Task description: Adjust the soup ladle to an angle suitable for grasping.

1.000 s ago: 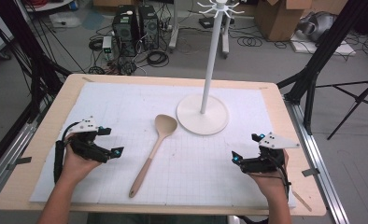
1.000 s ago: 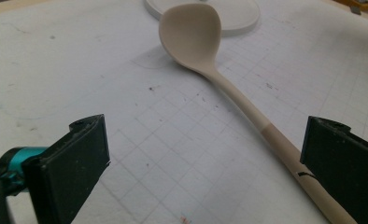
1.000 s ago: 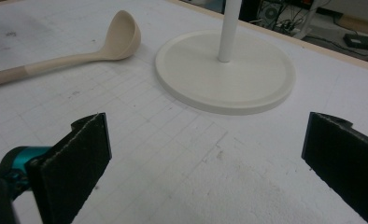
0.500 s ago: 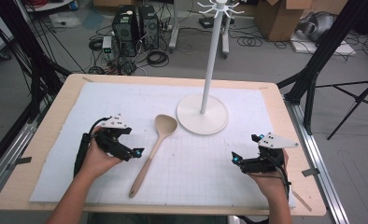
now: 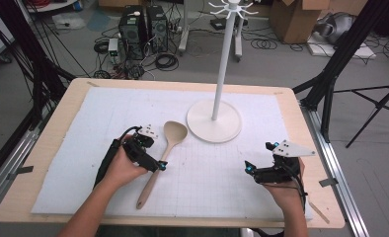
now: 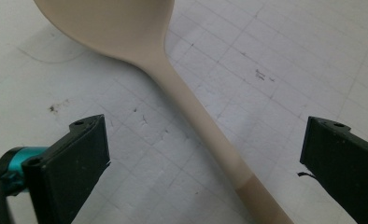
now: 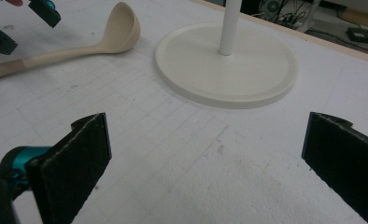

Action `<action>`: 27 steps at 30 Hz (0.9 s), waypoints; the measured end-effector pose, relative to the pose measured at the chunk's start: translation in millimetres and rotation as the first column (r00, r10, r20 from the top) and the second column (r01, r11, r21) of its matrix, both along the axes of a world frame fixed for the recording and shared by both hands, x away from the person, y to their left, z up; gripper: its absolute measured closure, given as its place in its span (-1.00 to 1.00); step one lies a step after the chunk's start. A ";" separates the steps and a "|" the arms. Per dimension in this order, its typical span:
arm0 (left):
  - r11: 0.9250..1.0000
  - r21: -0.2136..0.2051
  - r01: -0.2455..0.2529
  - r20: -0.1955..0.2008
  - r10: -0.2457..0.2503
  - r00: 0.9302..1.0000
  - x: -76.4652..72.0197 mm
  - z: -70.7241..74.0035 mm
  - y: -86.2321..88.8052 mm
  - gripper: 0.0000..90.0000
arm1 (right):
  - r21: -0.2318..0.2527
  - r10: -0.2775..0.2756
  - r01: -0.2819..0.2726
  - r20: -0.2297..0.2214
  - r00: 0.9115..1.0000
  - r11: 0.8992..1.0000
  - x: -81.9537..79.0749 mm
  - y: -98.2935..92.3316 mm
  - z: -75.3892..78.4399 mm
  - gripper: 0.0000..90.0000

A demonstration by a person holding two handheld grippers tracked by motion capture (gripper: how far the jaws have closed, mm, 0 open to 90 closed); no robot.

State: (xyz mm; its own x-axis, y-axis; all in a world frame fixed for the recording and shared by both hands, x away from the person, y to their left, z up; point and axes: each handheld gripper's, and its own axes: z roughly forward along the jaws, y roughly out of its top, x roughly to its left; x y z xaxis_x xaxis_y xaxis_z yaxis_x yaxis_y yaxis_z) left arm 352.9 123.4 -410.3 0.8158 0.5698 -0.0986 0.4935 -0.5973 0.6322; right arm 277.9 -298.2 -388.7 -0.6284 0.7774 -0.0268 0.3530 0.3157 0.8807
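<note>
A pale wooden spoon (image 5: 159,160) lies on the white gridded mat (image 5: 103,123), bowl toward the stand. My left gripper (image 5: 159,165) hovers over the spoon's handle (image 6: 205,135), open, one jaw on each side of it and neither touching. The spoon (image 7: 74,44) also lies far left in the right gripper view. A white stand (image 5: 214,121) with a round base (image 7: 229,70) and a tall pole topped by pegs rises behind the spoon. My right gripper (image 5: 249,170) rests open near the mat's front right, with bare mat between its jaws.
The mat covers a wooden table (image 5: 49,138) with metal rails along both sides. Beyond the far edge are computer cases (image 5: 140,24), cables, cardboard boxes (image 5: 293,17) and black tripod legs (image 5: 340,64) on the floor.
My left gripper has moved right from the mat's left side to sit over the spoon handle. The right gripper has stayed where it was.
</note>
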 end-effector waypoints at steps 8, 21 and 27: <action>0.999 0.053 -0.009 -0.035 0.011 0.999 1.1 -9.0 -10.4 -0.82 | -0.004 0.001 -0.001 -0.002 1.000 1.000 0.5 0.8 -0.5 -1.00; 0.994 0.111 -0.001 -0.040 0.005 0.999 -2.1 -11.5 -16.6 -0.19 | -0.006 0.004 -0.004 -0.001 1.000 1.000 0.8 2.1 -1.0 -1.00; 0.991 0.136 -0.008 -0.024 0.012 1.000 -3.0 -9.9 -16.5 0.01 | -0.012 0.007 -0.007 -0.009 1.000 1.000 1.3 3.2 -1.8 -1.00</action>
State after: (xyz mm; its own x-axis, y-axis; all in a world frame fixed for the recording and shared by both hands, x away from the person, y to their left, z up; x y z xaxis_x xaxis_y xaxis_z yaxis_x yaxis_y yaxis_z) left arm 349.9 106.8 -420.2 0.8082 0.5875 -0.0400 0.5146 -0.6716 0.5330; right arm 279.2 -295.0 -390.5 -0.6339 0.7728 -0.0311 0.3584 0.3290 0.8737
